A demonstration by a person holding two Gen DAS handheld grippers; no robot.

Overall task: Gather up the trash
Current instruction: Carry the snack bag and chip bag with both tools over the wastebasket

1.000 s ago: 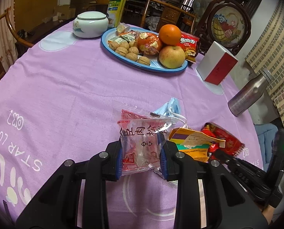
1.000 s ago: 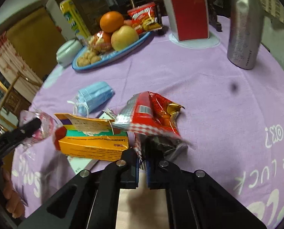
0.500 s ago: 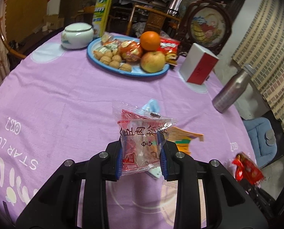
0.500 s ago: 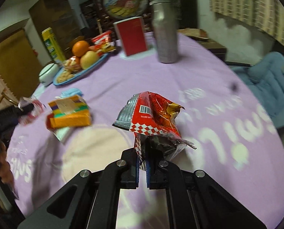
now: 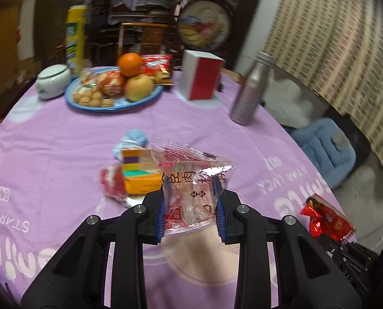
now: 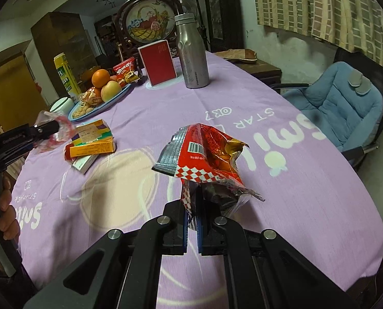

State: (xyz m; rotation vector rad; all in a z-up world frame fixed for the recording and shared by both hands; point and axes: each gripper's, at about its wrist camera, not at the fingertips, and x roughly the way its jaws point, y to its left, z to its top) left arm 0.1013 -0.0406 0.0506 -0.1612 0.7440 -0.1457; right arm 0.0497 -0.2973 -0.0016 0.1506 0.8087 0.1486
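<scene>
At the far left of the right wrist view, the left gripper (image 6: 51,128) reaches in, its tips clamped on a clear snack wrapper (image 6: 53,132) held above the purple tablecloth (image 6: 294,180). Just right of it, at centre left, the remaining litter lies flat on the cloth: an orange carton (image 6: 92,147) with a small white box (image 6: 84,163) poking out beneath it, their long axes running roughly left to right across the frame. In the left wrist view the same carton (image 5: 140,175) sits just up and left of the left gripper (image 5: 191,215), with a crumpled blue face mask (image 5: 132,143) behind it, so the left arm looks the nearer one to that pile. Lower centre of the right wrist view, the right gripper (image 6: 192,220) is pinched nearly closed on the torn bottom of a red chip bag (image 6: 204,154), which stands upright above it. Both tools are full, and no bin shows in either view; each load probably has to be dropped before the carton can be taken. A fruit plate (image 6: 119,95) and steel bottle (image 6: 192,56) stand well beyond.
</scene>
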